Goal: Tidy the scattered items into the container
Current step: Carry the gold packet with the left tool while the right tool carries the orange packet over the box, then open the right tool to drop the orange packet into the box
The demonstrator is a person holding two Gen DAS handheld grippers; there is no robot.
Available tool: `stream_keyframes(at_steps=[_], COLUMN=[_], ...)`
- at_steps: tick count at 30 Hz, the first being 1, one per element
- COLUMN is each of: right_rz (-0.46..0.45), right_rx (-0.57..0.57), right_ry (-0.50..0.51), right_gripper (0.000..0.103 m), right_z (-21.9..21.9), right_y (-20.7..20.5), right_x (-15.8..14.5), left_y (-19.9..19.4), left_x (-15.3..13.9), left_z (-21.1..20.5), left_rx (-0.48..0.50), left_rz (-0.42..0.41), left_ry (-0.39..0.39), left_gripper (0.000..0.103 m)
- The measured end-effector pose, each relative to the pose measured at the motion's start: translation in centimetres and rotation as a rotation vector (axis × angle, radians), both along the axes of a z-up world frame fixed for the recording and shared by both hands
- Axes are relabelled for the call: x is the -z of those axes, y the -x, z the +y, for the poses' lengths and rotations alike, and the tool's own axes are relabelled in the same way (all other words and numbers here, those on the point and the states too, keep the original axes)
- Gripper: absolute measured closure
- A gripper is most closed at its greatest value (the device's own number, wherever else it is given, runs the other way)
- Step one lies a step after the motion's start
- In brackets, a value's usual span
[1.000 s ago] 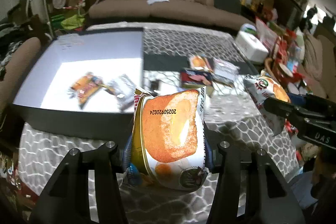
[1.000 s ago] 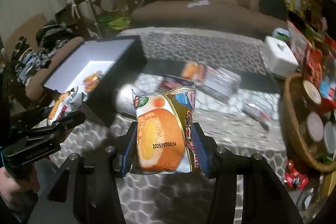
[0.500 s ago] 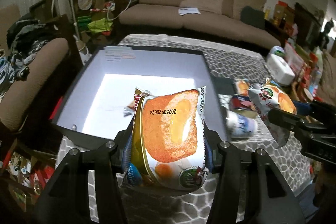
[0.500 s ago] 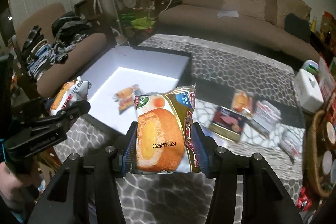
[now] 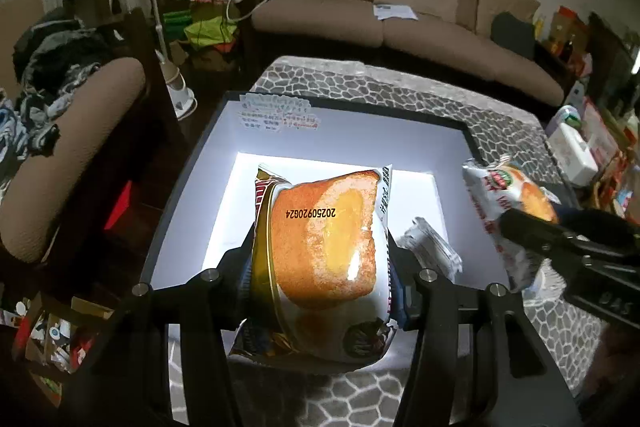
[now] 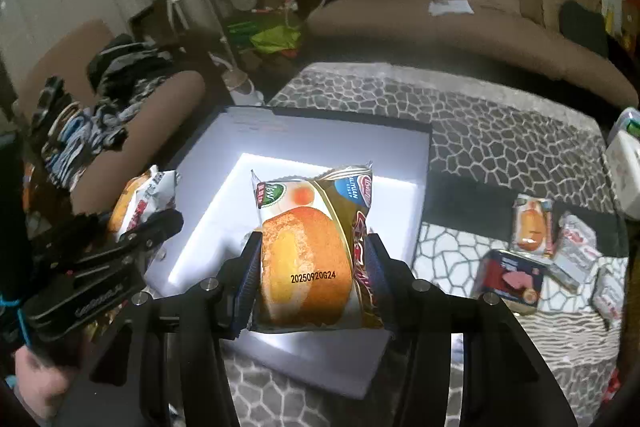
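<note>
My left gripper (image 5: 322, 259) is shut on a cake snack packet (image 5: 320, 251), held over the open white-lined box (image 5: 348, 131). My right gripper (image 6: 310, 263) is shut on a second cake snack packet (image 6: 308, 247), also above the box (image 6: 352, 135). Each gripper shows in the other's view: the right one at the box's right side (image 5: 532, 227), the left one at its left side (image 6: 148, 223). A silver wrapped item (image 5: 432, 247) lies inside the box. Several packets (image 6: 532, 227) still lie on the patterned table (image 6: 500, 155) to the right.
A brown sofa (image 5: 420, 15) runs along the back. An armchair (image 5: 60, 147) piled with clothes stands left of the box. A white tissue box (image 5: 572, 151) and clutter sit at the table's right end. A hand (image 6: 36, 383) grips the left tool.
Both grippers have swung left from the scattered packets to above the box, each keeping its packet. The box now fills the middle of both views.
</note>
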State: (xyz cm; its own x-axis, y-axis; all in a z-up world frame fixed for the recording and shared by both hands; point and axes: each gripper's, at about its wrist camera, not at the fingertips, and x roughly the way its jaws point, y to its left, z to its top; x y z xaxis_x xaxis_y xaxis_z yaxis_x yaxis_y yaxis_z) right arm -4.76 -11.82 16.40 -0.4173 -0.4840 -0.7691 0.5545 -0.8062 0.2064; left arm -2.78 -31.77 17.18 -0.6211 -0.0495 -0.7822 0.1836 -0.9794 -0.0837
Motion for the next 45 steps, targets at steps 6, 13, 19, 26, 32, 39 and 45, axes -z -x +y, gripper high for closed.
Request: stream_keyframes(at_steps=[6, 13, 19, 26, 32, 39, 45], right_rz=[-0.048, -0.061, -0.091, -0.115, -0.116, -0.109, -0.103], right_rx=[0.055, 0.101, 0.127, 0.14, 0.158, 0.165, 0.154], right_ry=[-0.029, -0.066, -0.066, -0.091, -0.1, -0.09, -0.078], right_gripper=[0.051, 0.051, 0.051, 0.051, 0.051, 0.046, 0.046], right_z=[-1.5, -2.1, -2.2, -2.7, -2.8, -2.5, -2.5], right_y=[3.7, 7.0, 8.8, 9.7, 10.2, 10.3, 10.5], right_x=[2.8, 4.4, 5.6, 6.6, 7.0, 6.7, 6.6], left_y=[4.1, 8.0, 10.2, 11.7, 11.9, 12.2, 12.7], left_x=[1.8, 3.1, 3.6, 4.8, 5.4, 5.8, 5.9], left_z=[0.0, -0.1, 0.4, 0.5, 0.6, 1.1, 1.4], left_rx=[0.032, 0.074, 0.096, 0.098, 0.102, 0.105, 0.105], left_rz=[-0.035, -0.079, -0.111, -0.162, -0.174, -0.189, -0.193], left_ry=[-0.005, 0.002, 0.027, 0.052, 0.048, 0.055, 0.057], left_gripper=[0.053, 0.053, 0.053, 0.053, 0.053, 0.053, 0.053])
